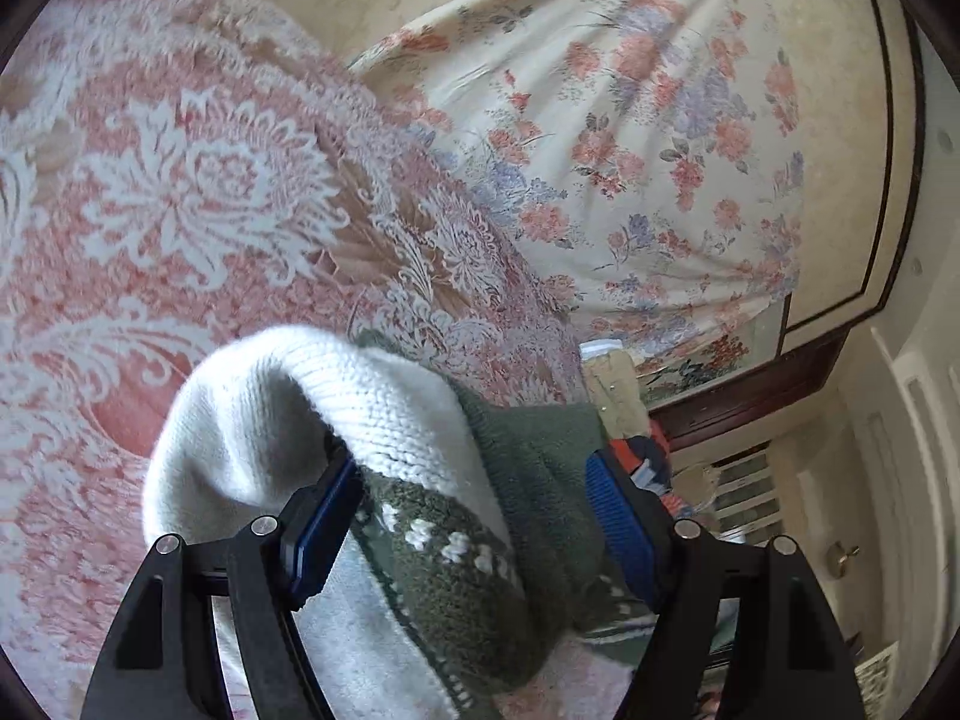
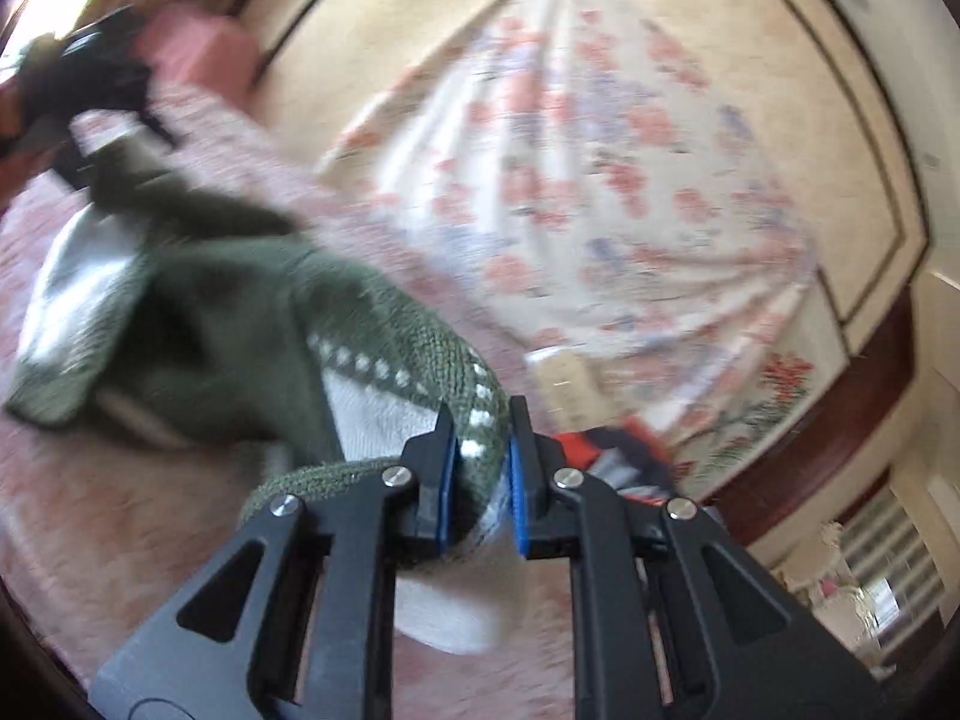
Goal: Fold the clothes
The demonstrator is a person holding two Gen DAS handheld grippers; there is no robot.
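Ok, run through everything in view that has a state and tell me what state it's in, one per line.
Sweater: green and white knit, bunched, unfolded, partly lifted off the bedspread.
Left gripper: jaws wide, a thick bunch of sweater between them.
Right gripper: jaws shut on the sweater's green edge.
Bedspread: spread flat under the sweater.
Floral sheet: draped, creased.

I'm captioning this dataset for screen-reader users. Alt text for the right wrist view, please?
The right gripper is shut on the green-and-white knitted sweater, lifting its edge off a pink patterned bedspread. A floral sheet lies behind; the picture is motion-blurred.
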